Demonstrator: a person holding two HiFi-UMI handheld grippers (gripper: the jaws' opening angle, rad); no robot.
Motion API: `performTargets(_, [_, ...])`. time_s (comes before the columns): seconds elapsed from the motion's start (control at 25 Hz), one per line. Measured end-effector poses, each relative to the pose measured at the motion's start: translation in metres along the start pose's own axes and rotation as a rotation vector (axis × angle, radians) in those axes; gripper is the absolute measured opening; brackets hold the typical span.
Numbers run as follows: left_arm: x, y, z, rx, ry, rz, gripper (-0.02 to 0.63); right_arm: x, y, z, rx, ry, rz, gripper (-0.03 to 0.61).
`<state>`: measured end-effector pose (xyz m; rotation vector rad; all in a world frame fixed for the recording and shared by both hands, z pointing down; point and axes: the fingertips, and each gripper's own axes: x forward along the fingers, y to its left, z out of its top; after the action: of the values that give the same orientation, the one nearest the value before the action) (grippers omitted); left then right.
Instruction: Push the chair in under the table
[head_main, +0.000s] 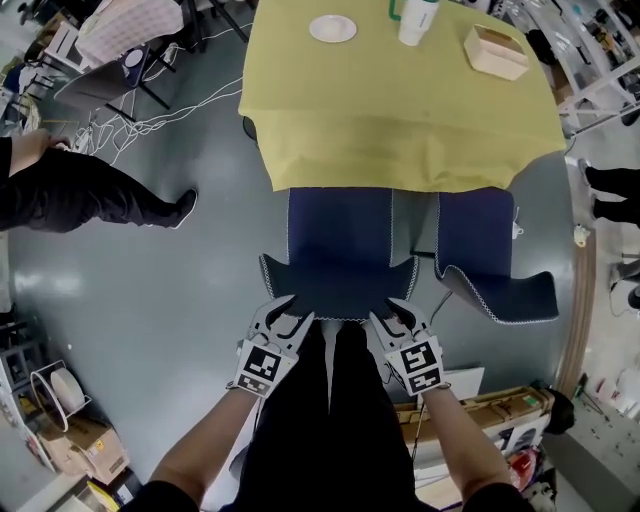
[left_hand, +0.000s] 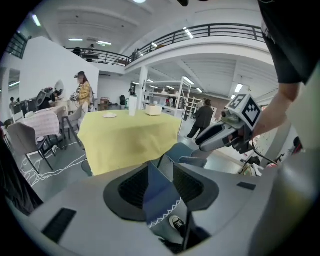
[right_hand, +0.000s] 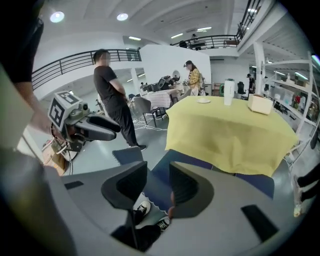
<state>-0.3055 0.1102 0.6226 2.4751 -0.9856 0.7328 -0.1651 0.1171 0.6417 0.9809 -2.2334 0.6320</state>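
Note:
A dark blue chair stands with its seat partly under the yellow-clothed table, and its backrest faces me. My left gripper is at the backrest's top edge on the left and my right gripper at the same edge on the right. Both are open. In the left gripper view the blue backrest edge lies between the left gripper's spread jaws. In the right gripper view the backrest lies between the right gripper's jaws.
A second blue chair stands turned outward at the right. On the table are a white plate, a white cup and a wooden box. A person's leg and floor cables lie at the left.

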Motion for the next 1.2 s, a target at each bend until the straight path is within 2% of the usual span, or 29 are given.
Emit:
performTargets(0.24, [0.013,-0.014,-0.043,0.134,0.133,-0.070,0.188,0.009,0.004,-0.034,-0.214,0.167,0.038,0.182])
performTargets(0.4, [0.018,-0.020,-0.063,0.199,0.190,-0.108,0.212,0.014,0.006,-0.053,-0.307,0.239,0.064,0.198])
performTargets(0.8, [0.032,-0.020,-0.089,0.237,0.261,-0.122,0.220,0.032,0.011,-0.078,-0.339,0.330,0.085,0.204])
performTargets(1.0, [0.034,-0.015,-0.090,0.243,0.283,-0.092,0.219,0.038,0.009,-0.075,-0.312,0.329,0.068,0.204])
performTargets(1.2, [0.038,-0.012,-0.096,0.248,0.323,-0.110,0.207,0.041,0.009,-0.079,-0.348,0.347,0.058,0.202])
